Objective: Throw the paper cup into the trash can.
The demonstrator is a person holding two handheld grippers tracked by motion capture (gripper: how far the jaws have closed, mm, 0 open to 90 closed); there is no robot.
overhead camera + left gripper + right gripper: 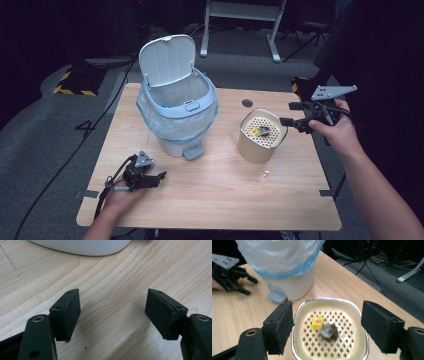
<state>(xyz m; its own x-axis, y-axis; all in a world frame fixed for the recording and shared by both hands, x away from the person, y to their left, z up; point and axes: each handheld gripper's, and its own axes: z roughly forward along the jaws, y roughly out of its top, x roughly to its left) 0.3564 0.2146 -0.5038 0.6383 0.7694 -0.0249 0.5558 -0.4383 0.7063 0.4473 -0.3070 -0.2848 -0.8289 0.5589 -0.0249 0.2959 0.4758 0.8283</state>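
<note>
A light wooden tabletop is seen from above, with dark floor around it. Toward the far left part of the tabletop a white pedal bin is placed, its lid raised upright at the back and a translucent blue-edged bag folded over its rim; a grey pedal sticks out at its base toward the near edge.

To the right of the bin, near the right edge of the tabletop, a cream container with a perforated strainer insert is set. Inside it, on the insert, a teabag is lying, a dark wet lump with a yellow tag just beside it. A small clear scrap is seen on the tabletop nearer the near edge, a little apart from the container.

The right gripper is held above the right edge of the tabletop, just beside the container, its fingers pointed toward it. In the right gripper view the fingers are parted with the container's rim showing between them, and nothing is pressed by them.

The left gripper is rested near the near left corner of the tabletop, under the person's left hand. Its fingers are spread wide over bare wood and nothing is grasped, with the bin's white base just ahead.
</note>
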